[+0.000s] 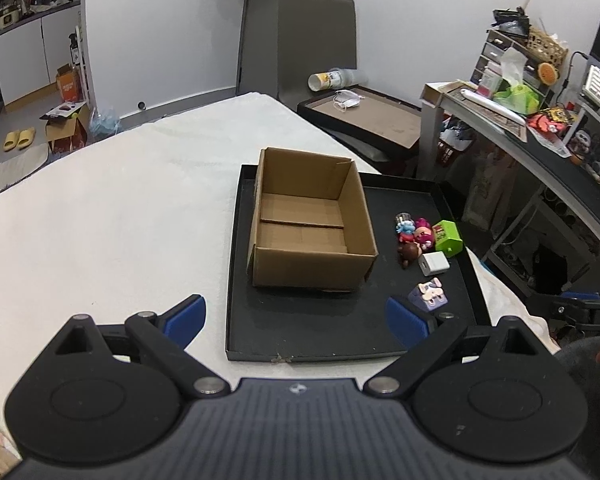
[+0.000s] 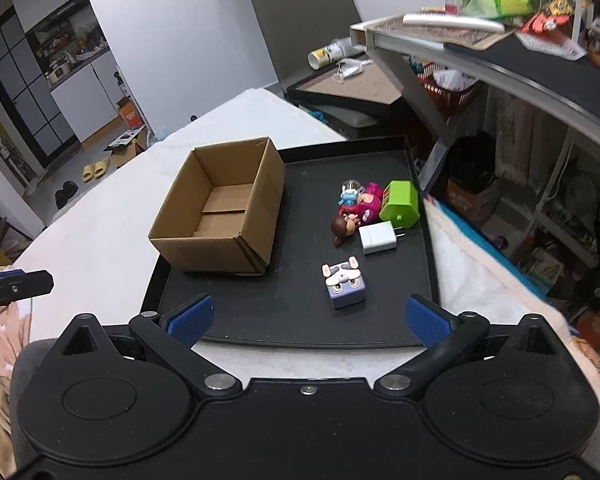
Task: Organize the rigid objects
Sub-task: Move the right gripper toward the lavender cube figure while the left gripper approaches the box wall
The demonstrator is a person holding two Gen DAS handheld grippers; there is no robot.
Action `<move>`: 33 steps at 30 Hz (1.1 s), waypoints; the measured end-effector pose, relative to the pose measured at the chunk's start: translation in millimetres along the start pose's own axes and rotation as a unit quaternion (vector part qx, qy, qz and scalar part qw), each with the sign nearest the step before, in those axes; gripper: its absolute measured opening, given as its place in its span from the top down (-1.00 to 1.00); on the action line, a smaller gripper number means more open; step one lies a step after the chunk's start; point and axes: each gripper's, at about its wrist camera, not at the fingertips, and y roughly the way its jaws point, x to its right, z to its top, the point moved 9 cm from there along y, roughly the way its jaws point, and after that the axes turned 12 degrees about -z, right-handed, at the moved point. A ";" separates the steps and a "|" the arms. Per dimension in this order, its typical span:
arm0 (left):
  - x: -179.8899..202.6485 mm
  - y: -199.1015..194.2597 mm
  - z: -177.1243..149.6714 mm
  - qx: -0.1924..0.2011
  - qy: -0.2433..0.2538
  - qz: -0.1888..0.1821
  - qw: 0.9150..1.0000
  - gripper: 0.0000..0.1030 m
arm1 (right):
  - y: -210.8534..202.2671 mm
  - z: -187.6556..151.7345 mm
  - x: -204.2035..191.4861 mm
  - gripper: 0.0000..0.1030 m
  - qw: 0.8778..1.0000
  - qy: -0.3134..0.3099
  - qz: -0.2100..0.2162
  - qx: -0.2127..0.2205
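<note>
An open cardboard box (image 1: 312,224) (image 2: 224,208), with nothing inside, stands on the left part of a black tray (image 1: 320,336) (image 2: 300,320). To its right lie small toys: a green block (image 1: 447,237) (image 2: 401,204), a pink figure (image 1: 423,234) (image 2: 368,203), a blue-capped figure (image 1: 405,227) (image 2: 349,196), a brown-headed figure (image 1: 408,251) (image 2: 343,227), a white charger (image 1: 434,263) (image 2: 378,238) and a purple cube with a rabbit face (image 1: 429,294) (image 2: 345,285). My left gripper (image 1: 296,318) hovers open at the tray's near edge. My right gripper (image 2: 308,318) is open too, just short of the cube.
The tray rests on a white cloth-covered table (image 1: 120,208) (image 2: 100,216). A cluttered desk and shelves (image 1: 540,120) (image 2: 500,60) stand to the right, and a chair with another tray (image 1: 364,116) (image 2: 348,92) sits behind. The right gripper's body (image 1: 580,312) shows at the left view's edge.
</note>
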 end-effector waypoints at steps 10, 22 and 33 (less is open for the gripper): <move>-21.4 26.0 12.2 -0.007 -0.027 0.011 1.000 -0.85 | 39.5 12.8 4.4 -0.99 1.000 0.000 -0.006 -0.030; -44.0 58.8 27.9 -0.013 -0.057 0.016 0.998 -0.81 | 89.5 35.9 9.9 -0.97 0.998 0.006 -0.014 -0.064; -62.4 91.1 41.0 -0.016 -0.063 0.019 0.998 -0.68 | 143.5 32.4 10.8 -0.91 0.993 -0.001 -0.024 -0.112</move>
